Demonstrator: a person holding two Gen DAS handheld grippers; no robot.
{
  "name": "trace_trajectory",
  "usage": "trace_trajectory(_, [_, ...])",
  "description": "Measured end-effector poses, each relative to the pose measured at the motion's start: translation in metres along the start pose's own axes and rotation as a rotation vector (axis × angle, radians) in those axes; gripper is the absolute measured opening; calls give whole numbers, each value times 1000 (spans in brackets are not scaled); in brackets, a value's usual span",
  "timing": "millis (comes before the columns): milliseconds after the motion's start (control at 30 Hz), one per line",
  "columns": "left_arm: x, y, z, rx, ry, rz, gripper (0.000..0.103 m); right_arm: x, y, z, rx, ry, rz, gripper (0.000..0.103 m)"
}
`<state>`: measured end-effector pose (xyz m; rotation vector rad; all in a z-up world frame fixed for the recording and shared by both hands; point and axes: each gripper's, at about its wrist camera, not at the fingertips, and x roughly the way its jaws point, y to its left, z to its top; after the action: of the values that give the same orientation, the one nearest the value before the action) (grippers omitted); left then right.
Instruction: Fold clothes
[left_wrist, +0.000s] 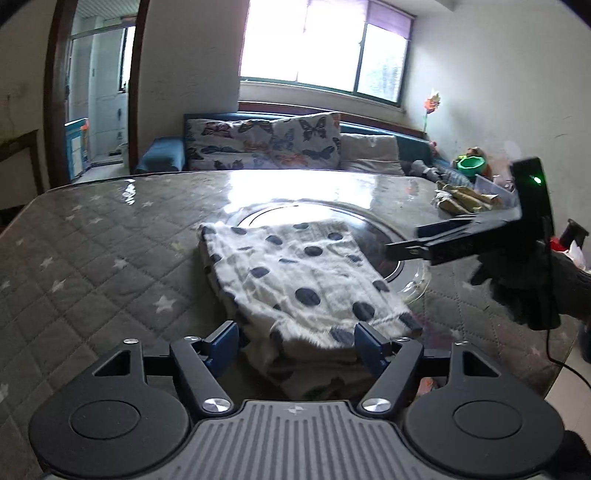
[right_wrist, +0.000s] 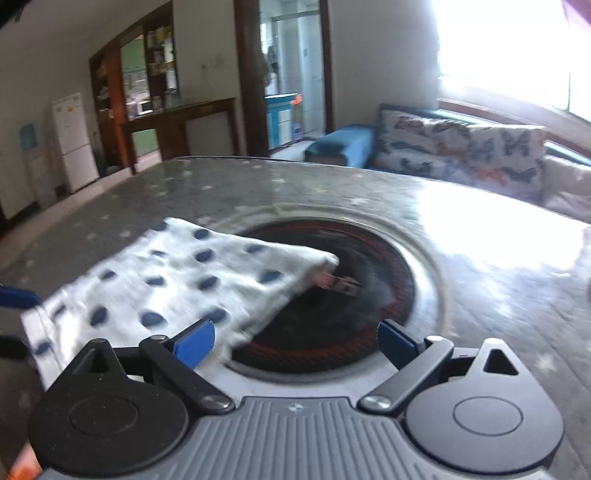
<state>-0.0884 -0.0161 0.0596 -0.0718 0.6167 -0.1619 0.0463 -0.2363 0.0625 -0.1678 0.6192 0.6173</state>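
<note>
A polka-dot cloth (left_wrist: 306, 273) lies folded on the quilted tabletop (left_wrist: 92, 258), both hand-held grippers, left (left_wrist: 295, 341) and right (right_wrist: 295, 341), open and empty; folding looks finished.

We see a table (left_wrist: 92, 236) with a grey star-quilted cover under glass. On it lie a folded polka-dot cloth (left_wrist: 295, 273) and, at the far corner, crumpled rags (left_wrist: 461, 199).

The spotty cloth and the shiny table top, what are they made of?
The spotty cloth looks like soft, thin cotton, maybe crinkly gauze: it is matte, wrinkled, and lies folded in floppy layers. The table top looks like quilted star-print fabric under a clear, glossy sheet, probably glass or plastic: the window light reflects brightly off it. Which of the two I cannot tell.
</note>
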Motion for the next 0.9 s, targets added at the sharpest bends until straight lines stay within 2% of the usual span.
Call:
trace_trajectory(200, [-5,2,-14,-13,33,58,79,-4,-14,-25,-8,8,-108,103])
trace_trajectory(333, [-6,9,-21,-31,53,100,86,-5,-21,-36,-9,6,-164,103])
trace_trajectory(467, [-1,18,-25,-9,75,177,92,1,-26,-41,2,13,-198,103])
trace_trajectory(567, [6,26,-25,-18,89,200,93,4,-30,-42,25,27,-192,103])
trace_trajectory(667, [9,30,-26,-20,82,216,99,5,-33,-43,43,39,-177,103])
trace_trajectory(767, [6,35,-31,-50,82,172,99,4,-37,-44,65,45,-159,103])
trace_trajectory(900, [5,40,-39,-61,101,231,100,4,-36,-44,68,47,-157,103])
